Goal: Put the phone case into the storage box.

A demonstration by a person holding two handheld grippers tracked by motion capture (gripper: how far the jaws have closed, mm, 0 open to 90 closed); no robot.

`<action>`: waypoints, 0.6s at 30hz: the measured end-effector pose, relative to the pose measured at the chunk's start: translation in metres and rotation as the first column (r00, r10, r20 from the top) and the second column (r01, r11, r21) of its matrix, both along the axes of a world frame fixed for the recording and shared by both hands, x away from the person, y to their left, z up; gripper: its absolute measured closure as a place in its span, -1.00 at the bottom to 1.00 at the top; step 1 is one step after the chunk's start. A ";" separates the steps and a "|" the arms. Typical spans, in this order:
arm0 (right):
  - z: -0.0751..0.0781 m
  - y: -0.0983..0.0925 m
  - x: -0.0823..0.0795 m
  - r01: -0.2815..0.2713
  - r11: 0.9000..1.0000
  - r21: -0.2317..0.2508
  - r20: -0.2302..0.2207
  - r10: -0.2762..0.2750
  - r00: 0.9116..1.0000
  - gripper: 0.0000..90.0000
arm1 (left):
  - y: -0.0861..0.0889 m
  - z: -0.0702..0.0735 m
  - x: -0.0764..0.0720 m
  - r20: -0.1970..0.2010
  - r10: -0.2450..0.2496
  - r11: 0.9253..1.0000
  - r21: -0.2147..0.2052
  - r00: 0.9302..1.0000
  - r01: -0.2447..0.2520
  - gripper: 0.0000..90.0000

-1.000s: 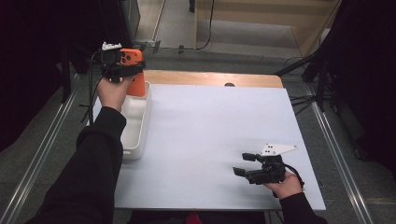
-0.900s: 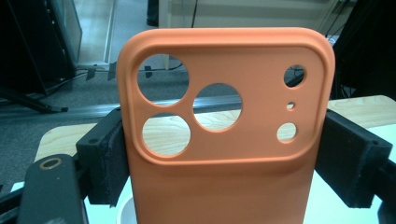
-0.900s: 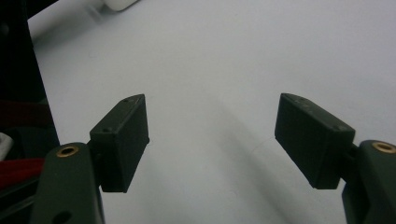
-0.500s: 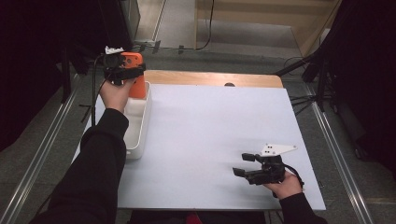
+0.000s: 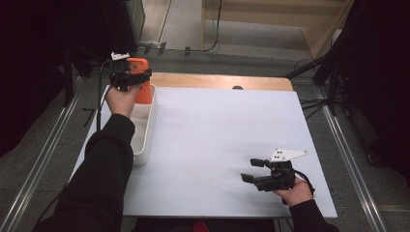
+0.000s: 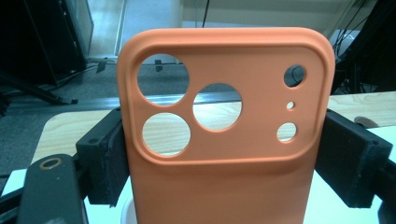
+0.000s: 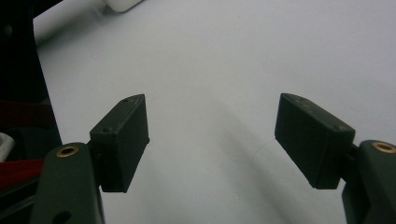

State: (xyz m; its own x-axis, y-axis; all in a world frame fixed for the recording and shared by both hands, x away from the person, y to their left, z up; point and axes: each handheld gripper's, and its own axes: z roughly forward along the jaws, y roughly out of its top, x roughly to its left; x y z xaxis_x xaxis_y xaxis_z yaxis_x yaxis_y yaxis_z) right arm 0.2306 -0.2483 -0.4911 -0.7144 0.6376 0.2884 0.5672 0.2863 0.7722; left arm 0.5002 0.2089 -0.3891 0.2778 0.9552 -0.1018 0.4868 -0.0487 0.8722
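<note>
The left gripper (image 5: 137,77) clamps an orange soft-plastic phone case (image 6: 224,140) with round camera cut-outs by its two long edges, both black pads pressing on it. The case stands upright above the far end of a long white rectangular plastic tray (image 5: 145,133), which sits at the left edge of the white tabletop (image 5: 217,135). The right gripper (image 5: 254,170) rests low over the table's near right part, well apart from the case, its jaws spread wide with nothing between them.
</note>
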 end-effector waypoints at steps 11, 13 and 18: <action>0.000 0.000 0.000 0.000 1.000 0.002 0.000 0.000 1.000 -0.45 | 0.001 -0.013 0.001 -0.012 0.012 1.000 0.014 1.000 -0.012 -0.65; 0.000 0.001 0.000 -0.001 1.000 0.002 0.002 0.001 1.000 -0.45 | 0.001 -0.014 0.001 -0.015 0.013 1.000 0.012 1.000 -0.013 -0.65; 0.000 0.001 0.000 -0.003 1.000 -0.001 0.001 0.003 1.000 -0.45 | 0.000 -0.016 0.001 -0.020 0.010 1.000 0.020 1.000 -0.009 -0.65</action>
State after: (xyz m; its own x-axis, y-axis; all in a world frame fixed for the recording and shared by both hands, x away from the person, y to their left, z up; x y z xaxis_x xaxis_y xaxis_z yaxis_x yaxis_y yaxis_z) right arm 0.2309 -0.2472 -0.4913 -0.7163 0.6358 0.2875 0.5660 0.2885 0.7723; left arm 0.5011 0.2091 -0.4054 0.2670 0.9597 -0.0881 0.5048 -0.0613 0.8611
